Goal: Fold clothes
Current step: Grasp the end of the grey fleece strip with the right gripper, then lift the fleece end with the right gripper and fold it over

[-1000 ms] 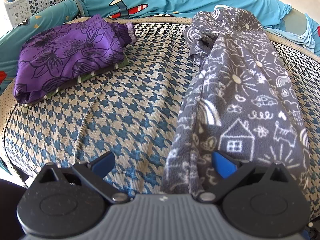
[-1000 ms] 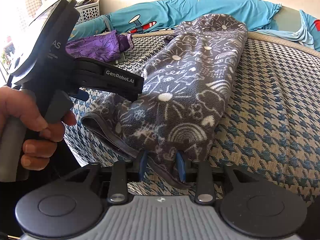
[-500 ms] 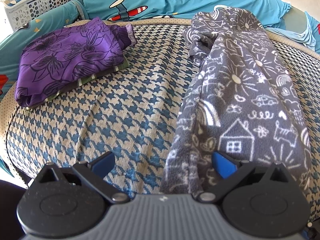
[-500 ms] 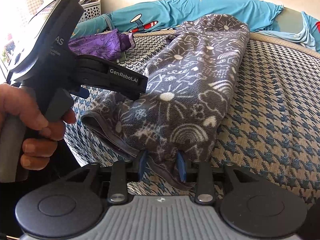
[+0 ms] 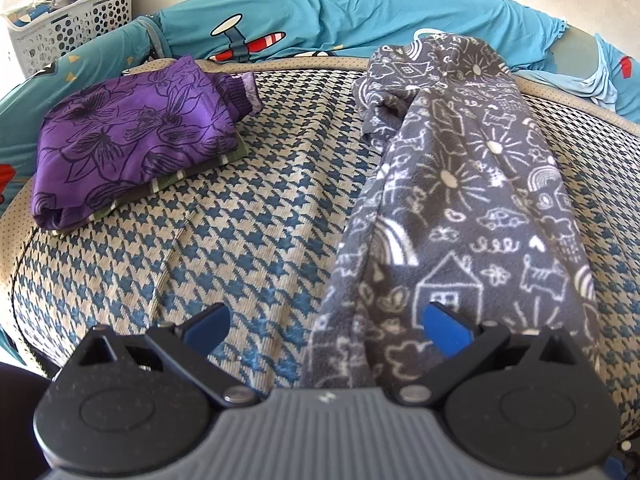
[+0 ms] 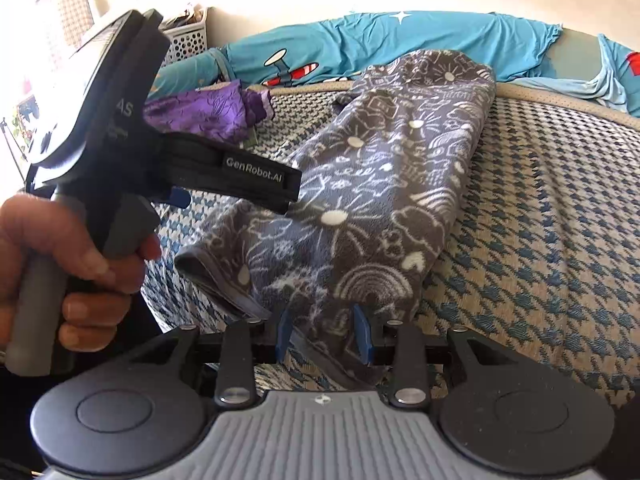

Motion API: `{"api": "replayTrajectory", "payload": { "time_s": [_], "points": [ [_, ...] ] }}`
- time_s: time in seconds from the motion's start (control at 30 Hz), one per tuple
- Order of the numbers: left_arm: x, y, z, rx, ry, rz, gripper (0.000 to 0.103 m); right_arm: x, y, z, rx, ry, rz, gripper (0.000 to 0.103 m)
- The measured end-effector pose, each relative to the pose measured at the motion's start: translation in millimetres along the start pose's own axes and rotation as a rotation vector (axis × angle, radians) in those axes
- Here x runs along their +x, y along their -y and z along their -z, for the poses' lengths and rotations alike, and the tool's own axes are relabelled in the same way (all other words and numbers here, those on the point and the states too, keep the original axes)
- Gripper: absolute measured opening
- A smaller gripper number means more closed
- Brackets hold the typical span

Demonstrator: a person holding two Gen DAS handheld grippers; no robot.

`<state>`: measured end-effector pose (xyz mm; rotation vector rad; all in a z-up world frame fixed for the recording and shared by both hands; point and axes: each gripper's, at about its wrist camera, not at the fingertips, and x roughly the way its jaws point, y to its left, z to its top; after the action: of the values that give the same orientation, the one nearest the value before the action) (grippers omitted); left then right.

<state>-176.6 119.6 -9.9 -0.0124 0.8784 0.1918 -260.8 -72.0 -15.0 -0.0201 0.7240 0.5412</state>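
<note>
Two tongs on one grey doodle-print fleece garment [image 5: 472, 200]: the right gripper [image 6: 323, 338] stays clamped on its near hem, while the left gripper [image 5: 326, 326] hangs wide apart over the garment's left edge. Barely anything has moved, so the fold isn't started. Purple folded stack [image 5: 132, 148] sits far-left.

Sunlit houndstooth bed [image 5: 248, 216], teal bedding [image 5: 340, 12], white basket [image 5: 68, 28]

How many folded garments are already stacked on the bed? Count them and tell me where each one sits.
2. The purple flowered garment lies on top of the pile at the bed's far left; a green striped garment sits directly under it, only its edge showing. More could be hidden beneath.
</note>
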Motion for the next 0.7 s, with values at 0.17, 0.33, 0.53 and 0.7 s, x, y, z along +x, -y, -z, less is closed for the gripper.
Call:
{"api": "replayTrajectory", "payload": {
  "time_s": [0.17, 0.33, 0.53, 0.7],
  "points": [
    [-3, 4, -1, -0.001, 0.011, 0.013, 0.103, -7, 5, -6, 0.021, 0.009, 0.003, 0.033],
    [-3, 5, -1, -0.005, 0.014, 0.024, 0.103, -14, 17, -15, 0.061, 0.010, 0.008, 0.034],
    [1, 7, 2, 0.006, 0.008, 0.014, 0.103, -17, 31, -35, 0.037, 0.026, 0.002, 0.037],
    [2, 8, 1, 0.000, 0.010, 0.013, 0.103, -10, 46, -57, 0.003, 0.026, -0.003, 0.040]
  ]
}}
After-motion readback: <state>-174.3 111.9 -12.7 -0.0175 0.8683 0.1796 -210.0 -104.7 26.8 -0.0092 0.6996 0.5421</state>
